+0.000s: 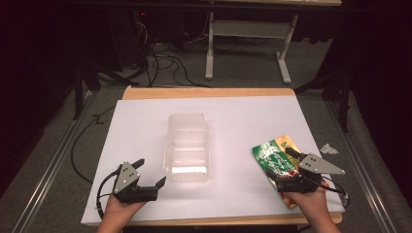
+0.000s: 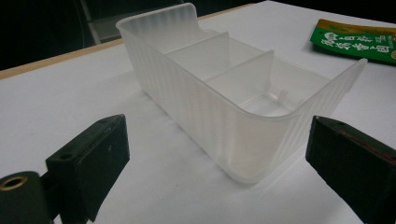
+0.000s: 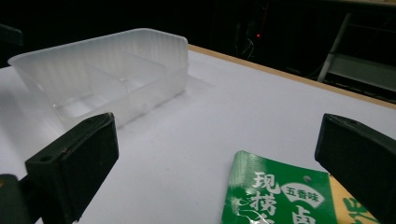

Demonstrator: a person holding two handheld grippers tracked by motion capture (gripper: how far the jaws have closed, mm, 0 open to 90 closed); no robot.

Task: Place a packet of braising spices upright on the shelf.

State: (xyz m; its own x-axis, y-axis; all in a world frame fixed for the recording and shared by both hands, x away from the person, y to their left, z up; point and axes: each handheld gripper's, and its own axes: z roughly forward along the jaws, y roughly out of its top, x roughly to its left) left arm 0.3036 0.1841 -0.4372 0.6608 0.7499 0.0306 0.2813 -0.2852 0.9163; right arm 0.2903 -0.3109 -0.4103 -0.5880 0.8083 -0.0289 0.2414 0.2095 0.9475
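A translucent plastic tray (image 1: 187, 145) with three compartments lies empty in the middle of the white table sheet (image 1: 145, 126); its near corner (image 2: 243, 126) fills the left gripper view, and the right gripper view has it (image 3: 112, 79) at the upper left. A green and yellow snack packet (image 1: 274, 158) lies flat at the right, its green end (image 3: 280, 196) between the right jaws. My left gripper (image 1: 150, 172) rests open at the front left, jaws toward the tray. My right gripper (image 1: 284, 170) is open just over the packet's near end, not pressing it.
The table's wooden edge (image 1: 209, 92) runs along the far side. Beyond it stand a white frame leg (image 1: 210, 48) and loose cables (image 1: 160, 63) on the floor. A crumpled white scrap (image 1: 329, 149) lies off the table's right side.
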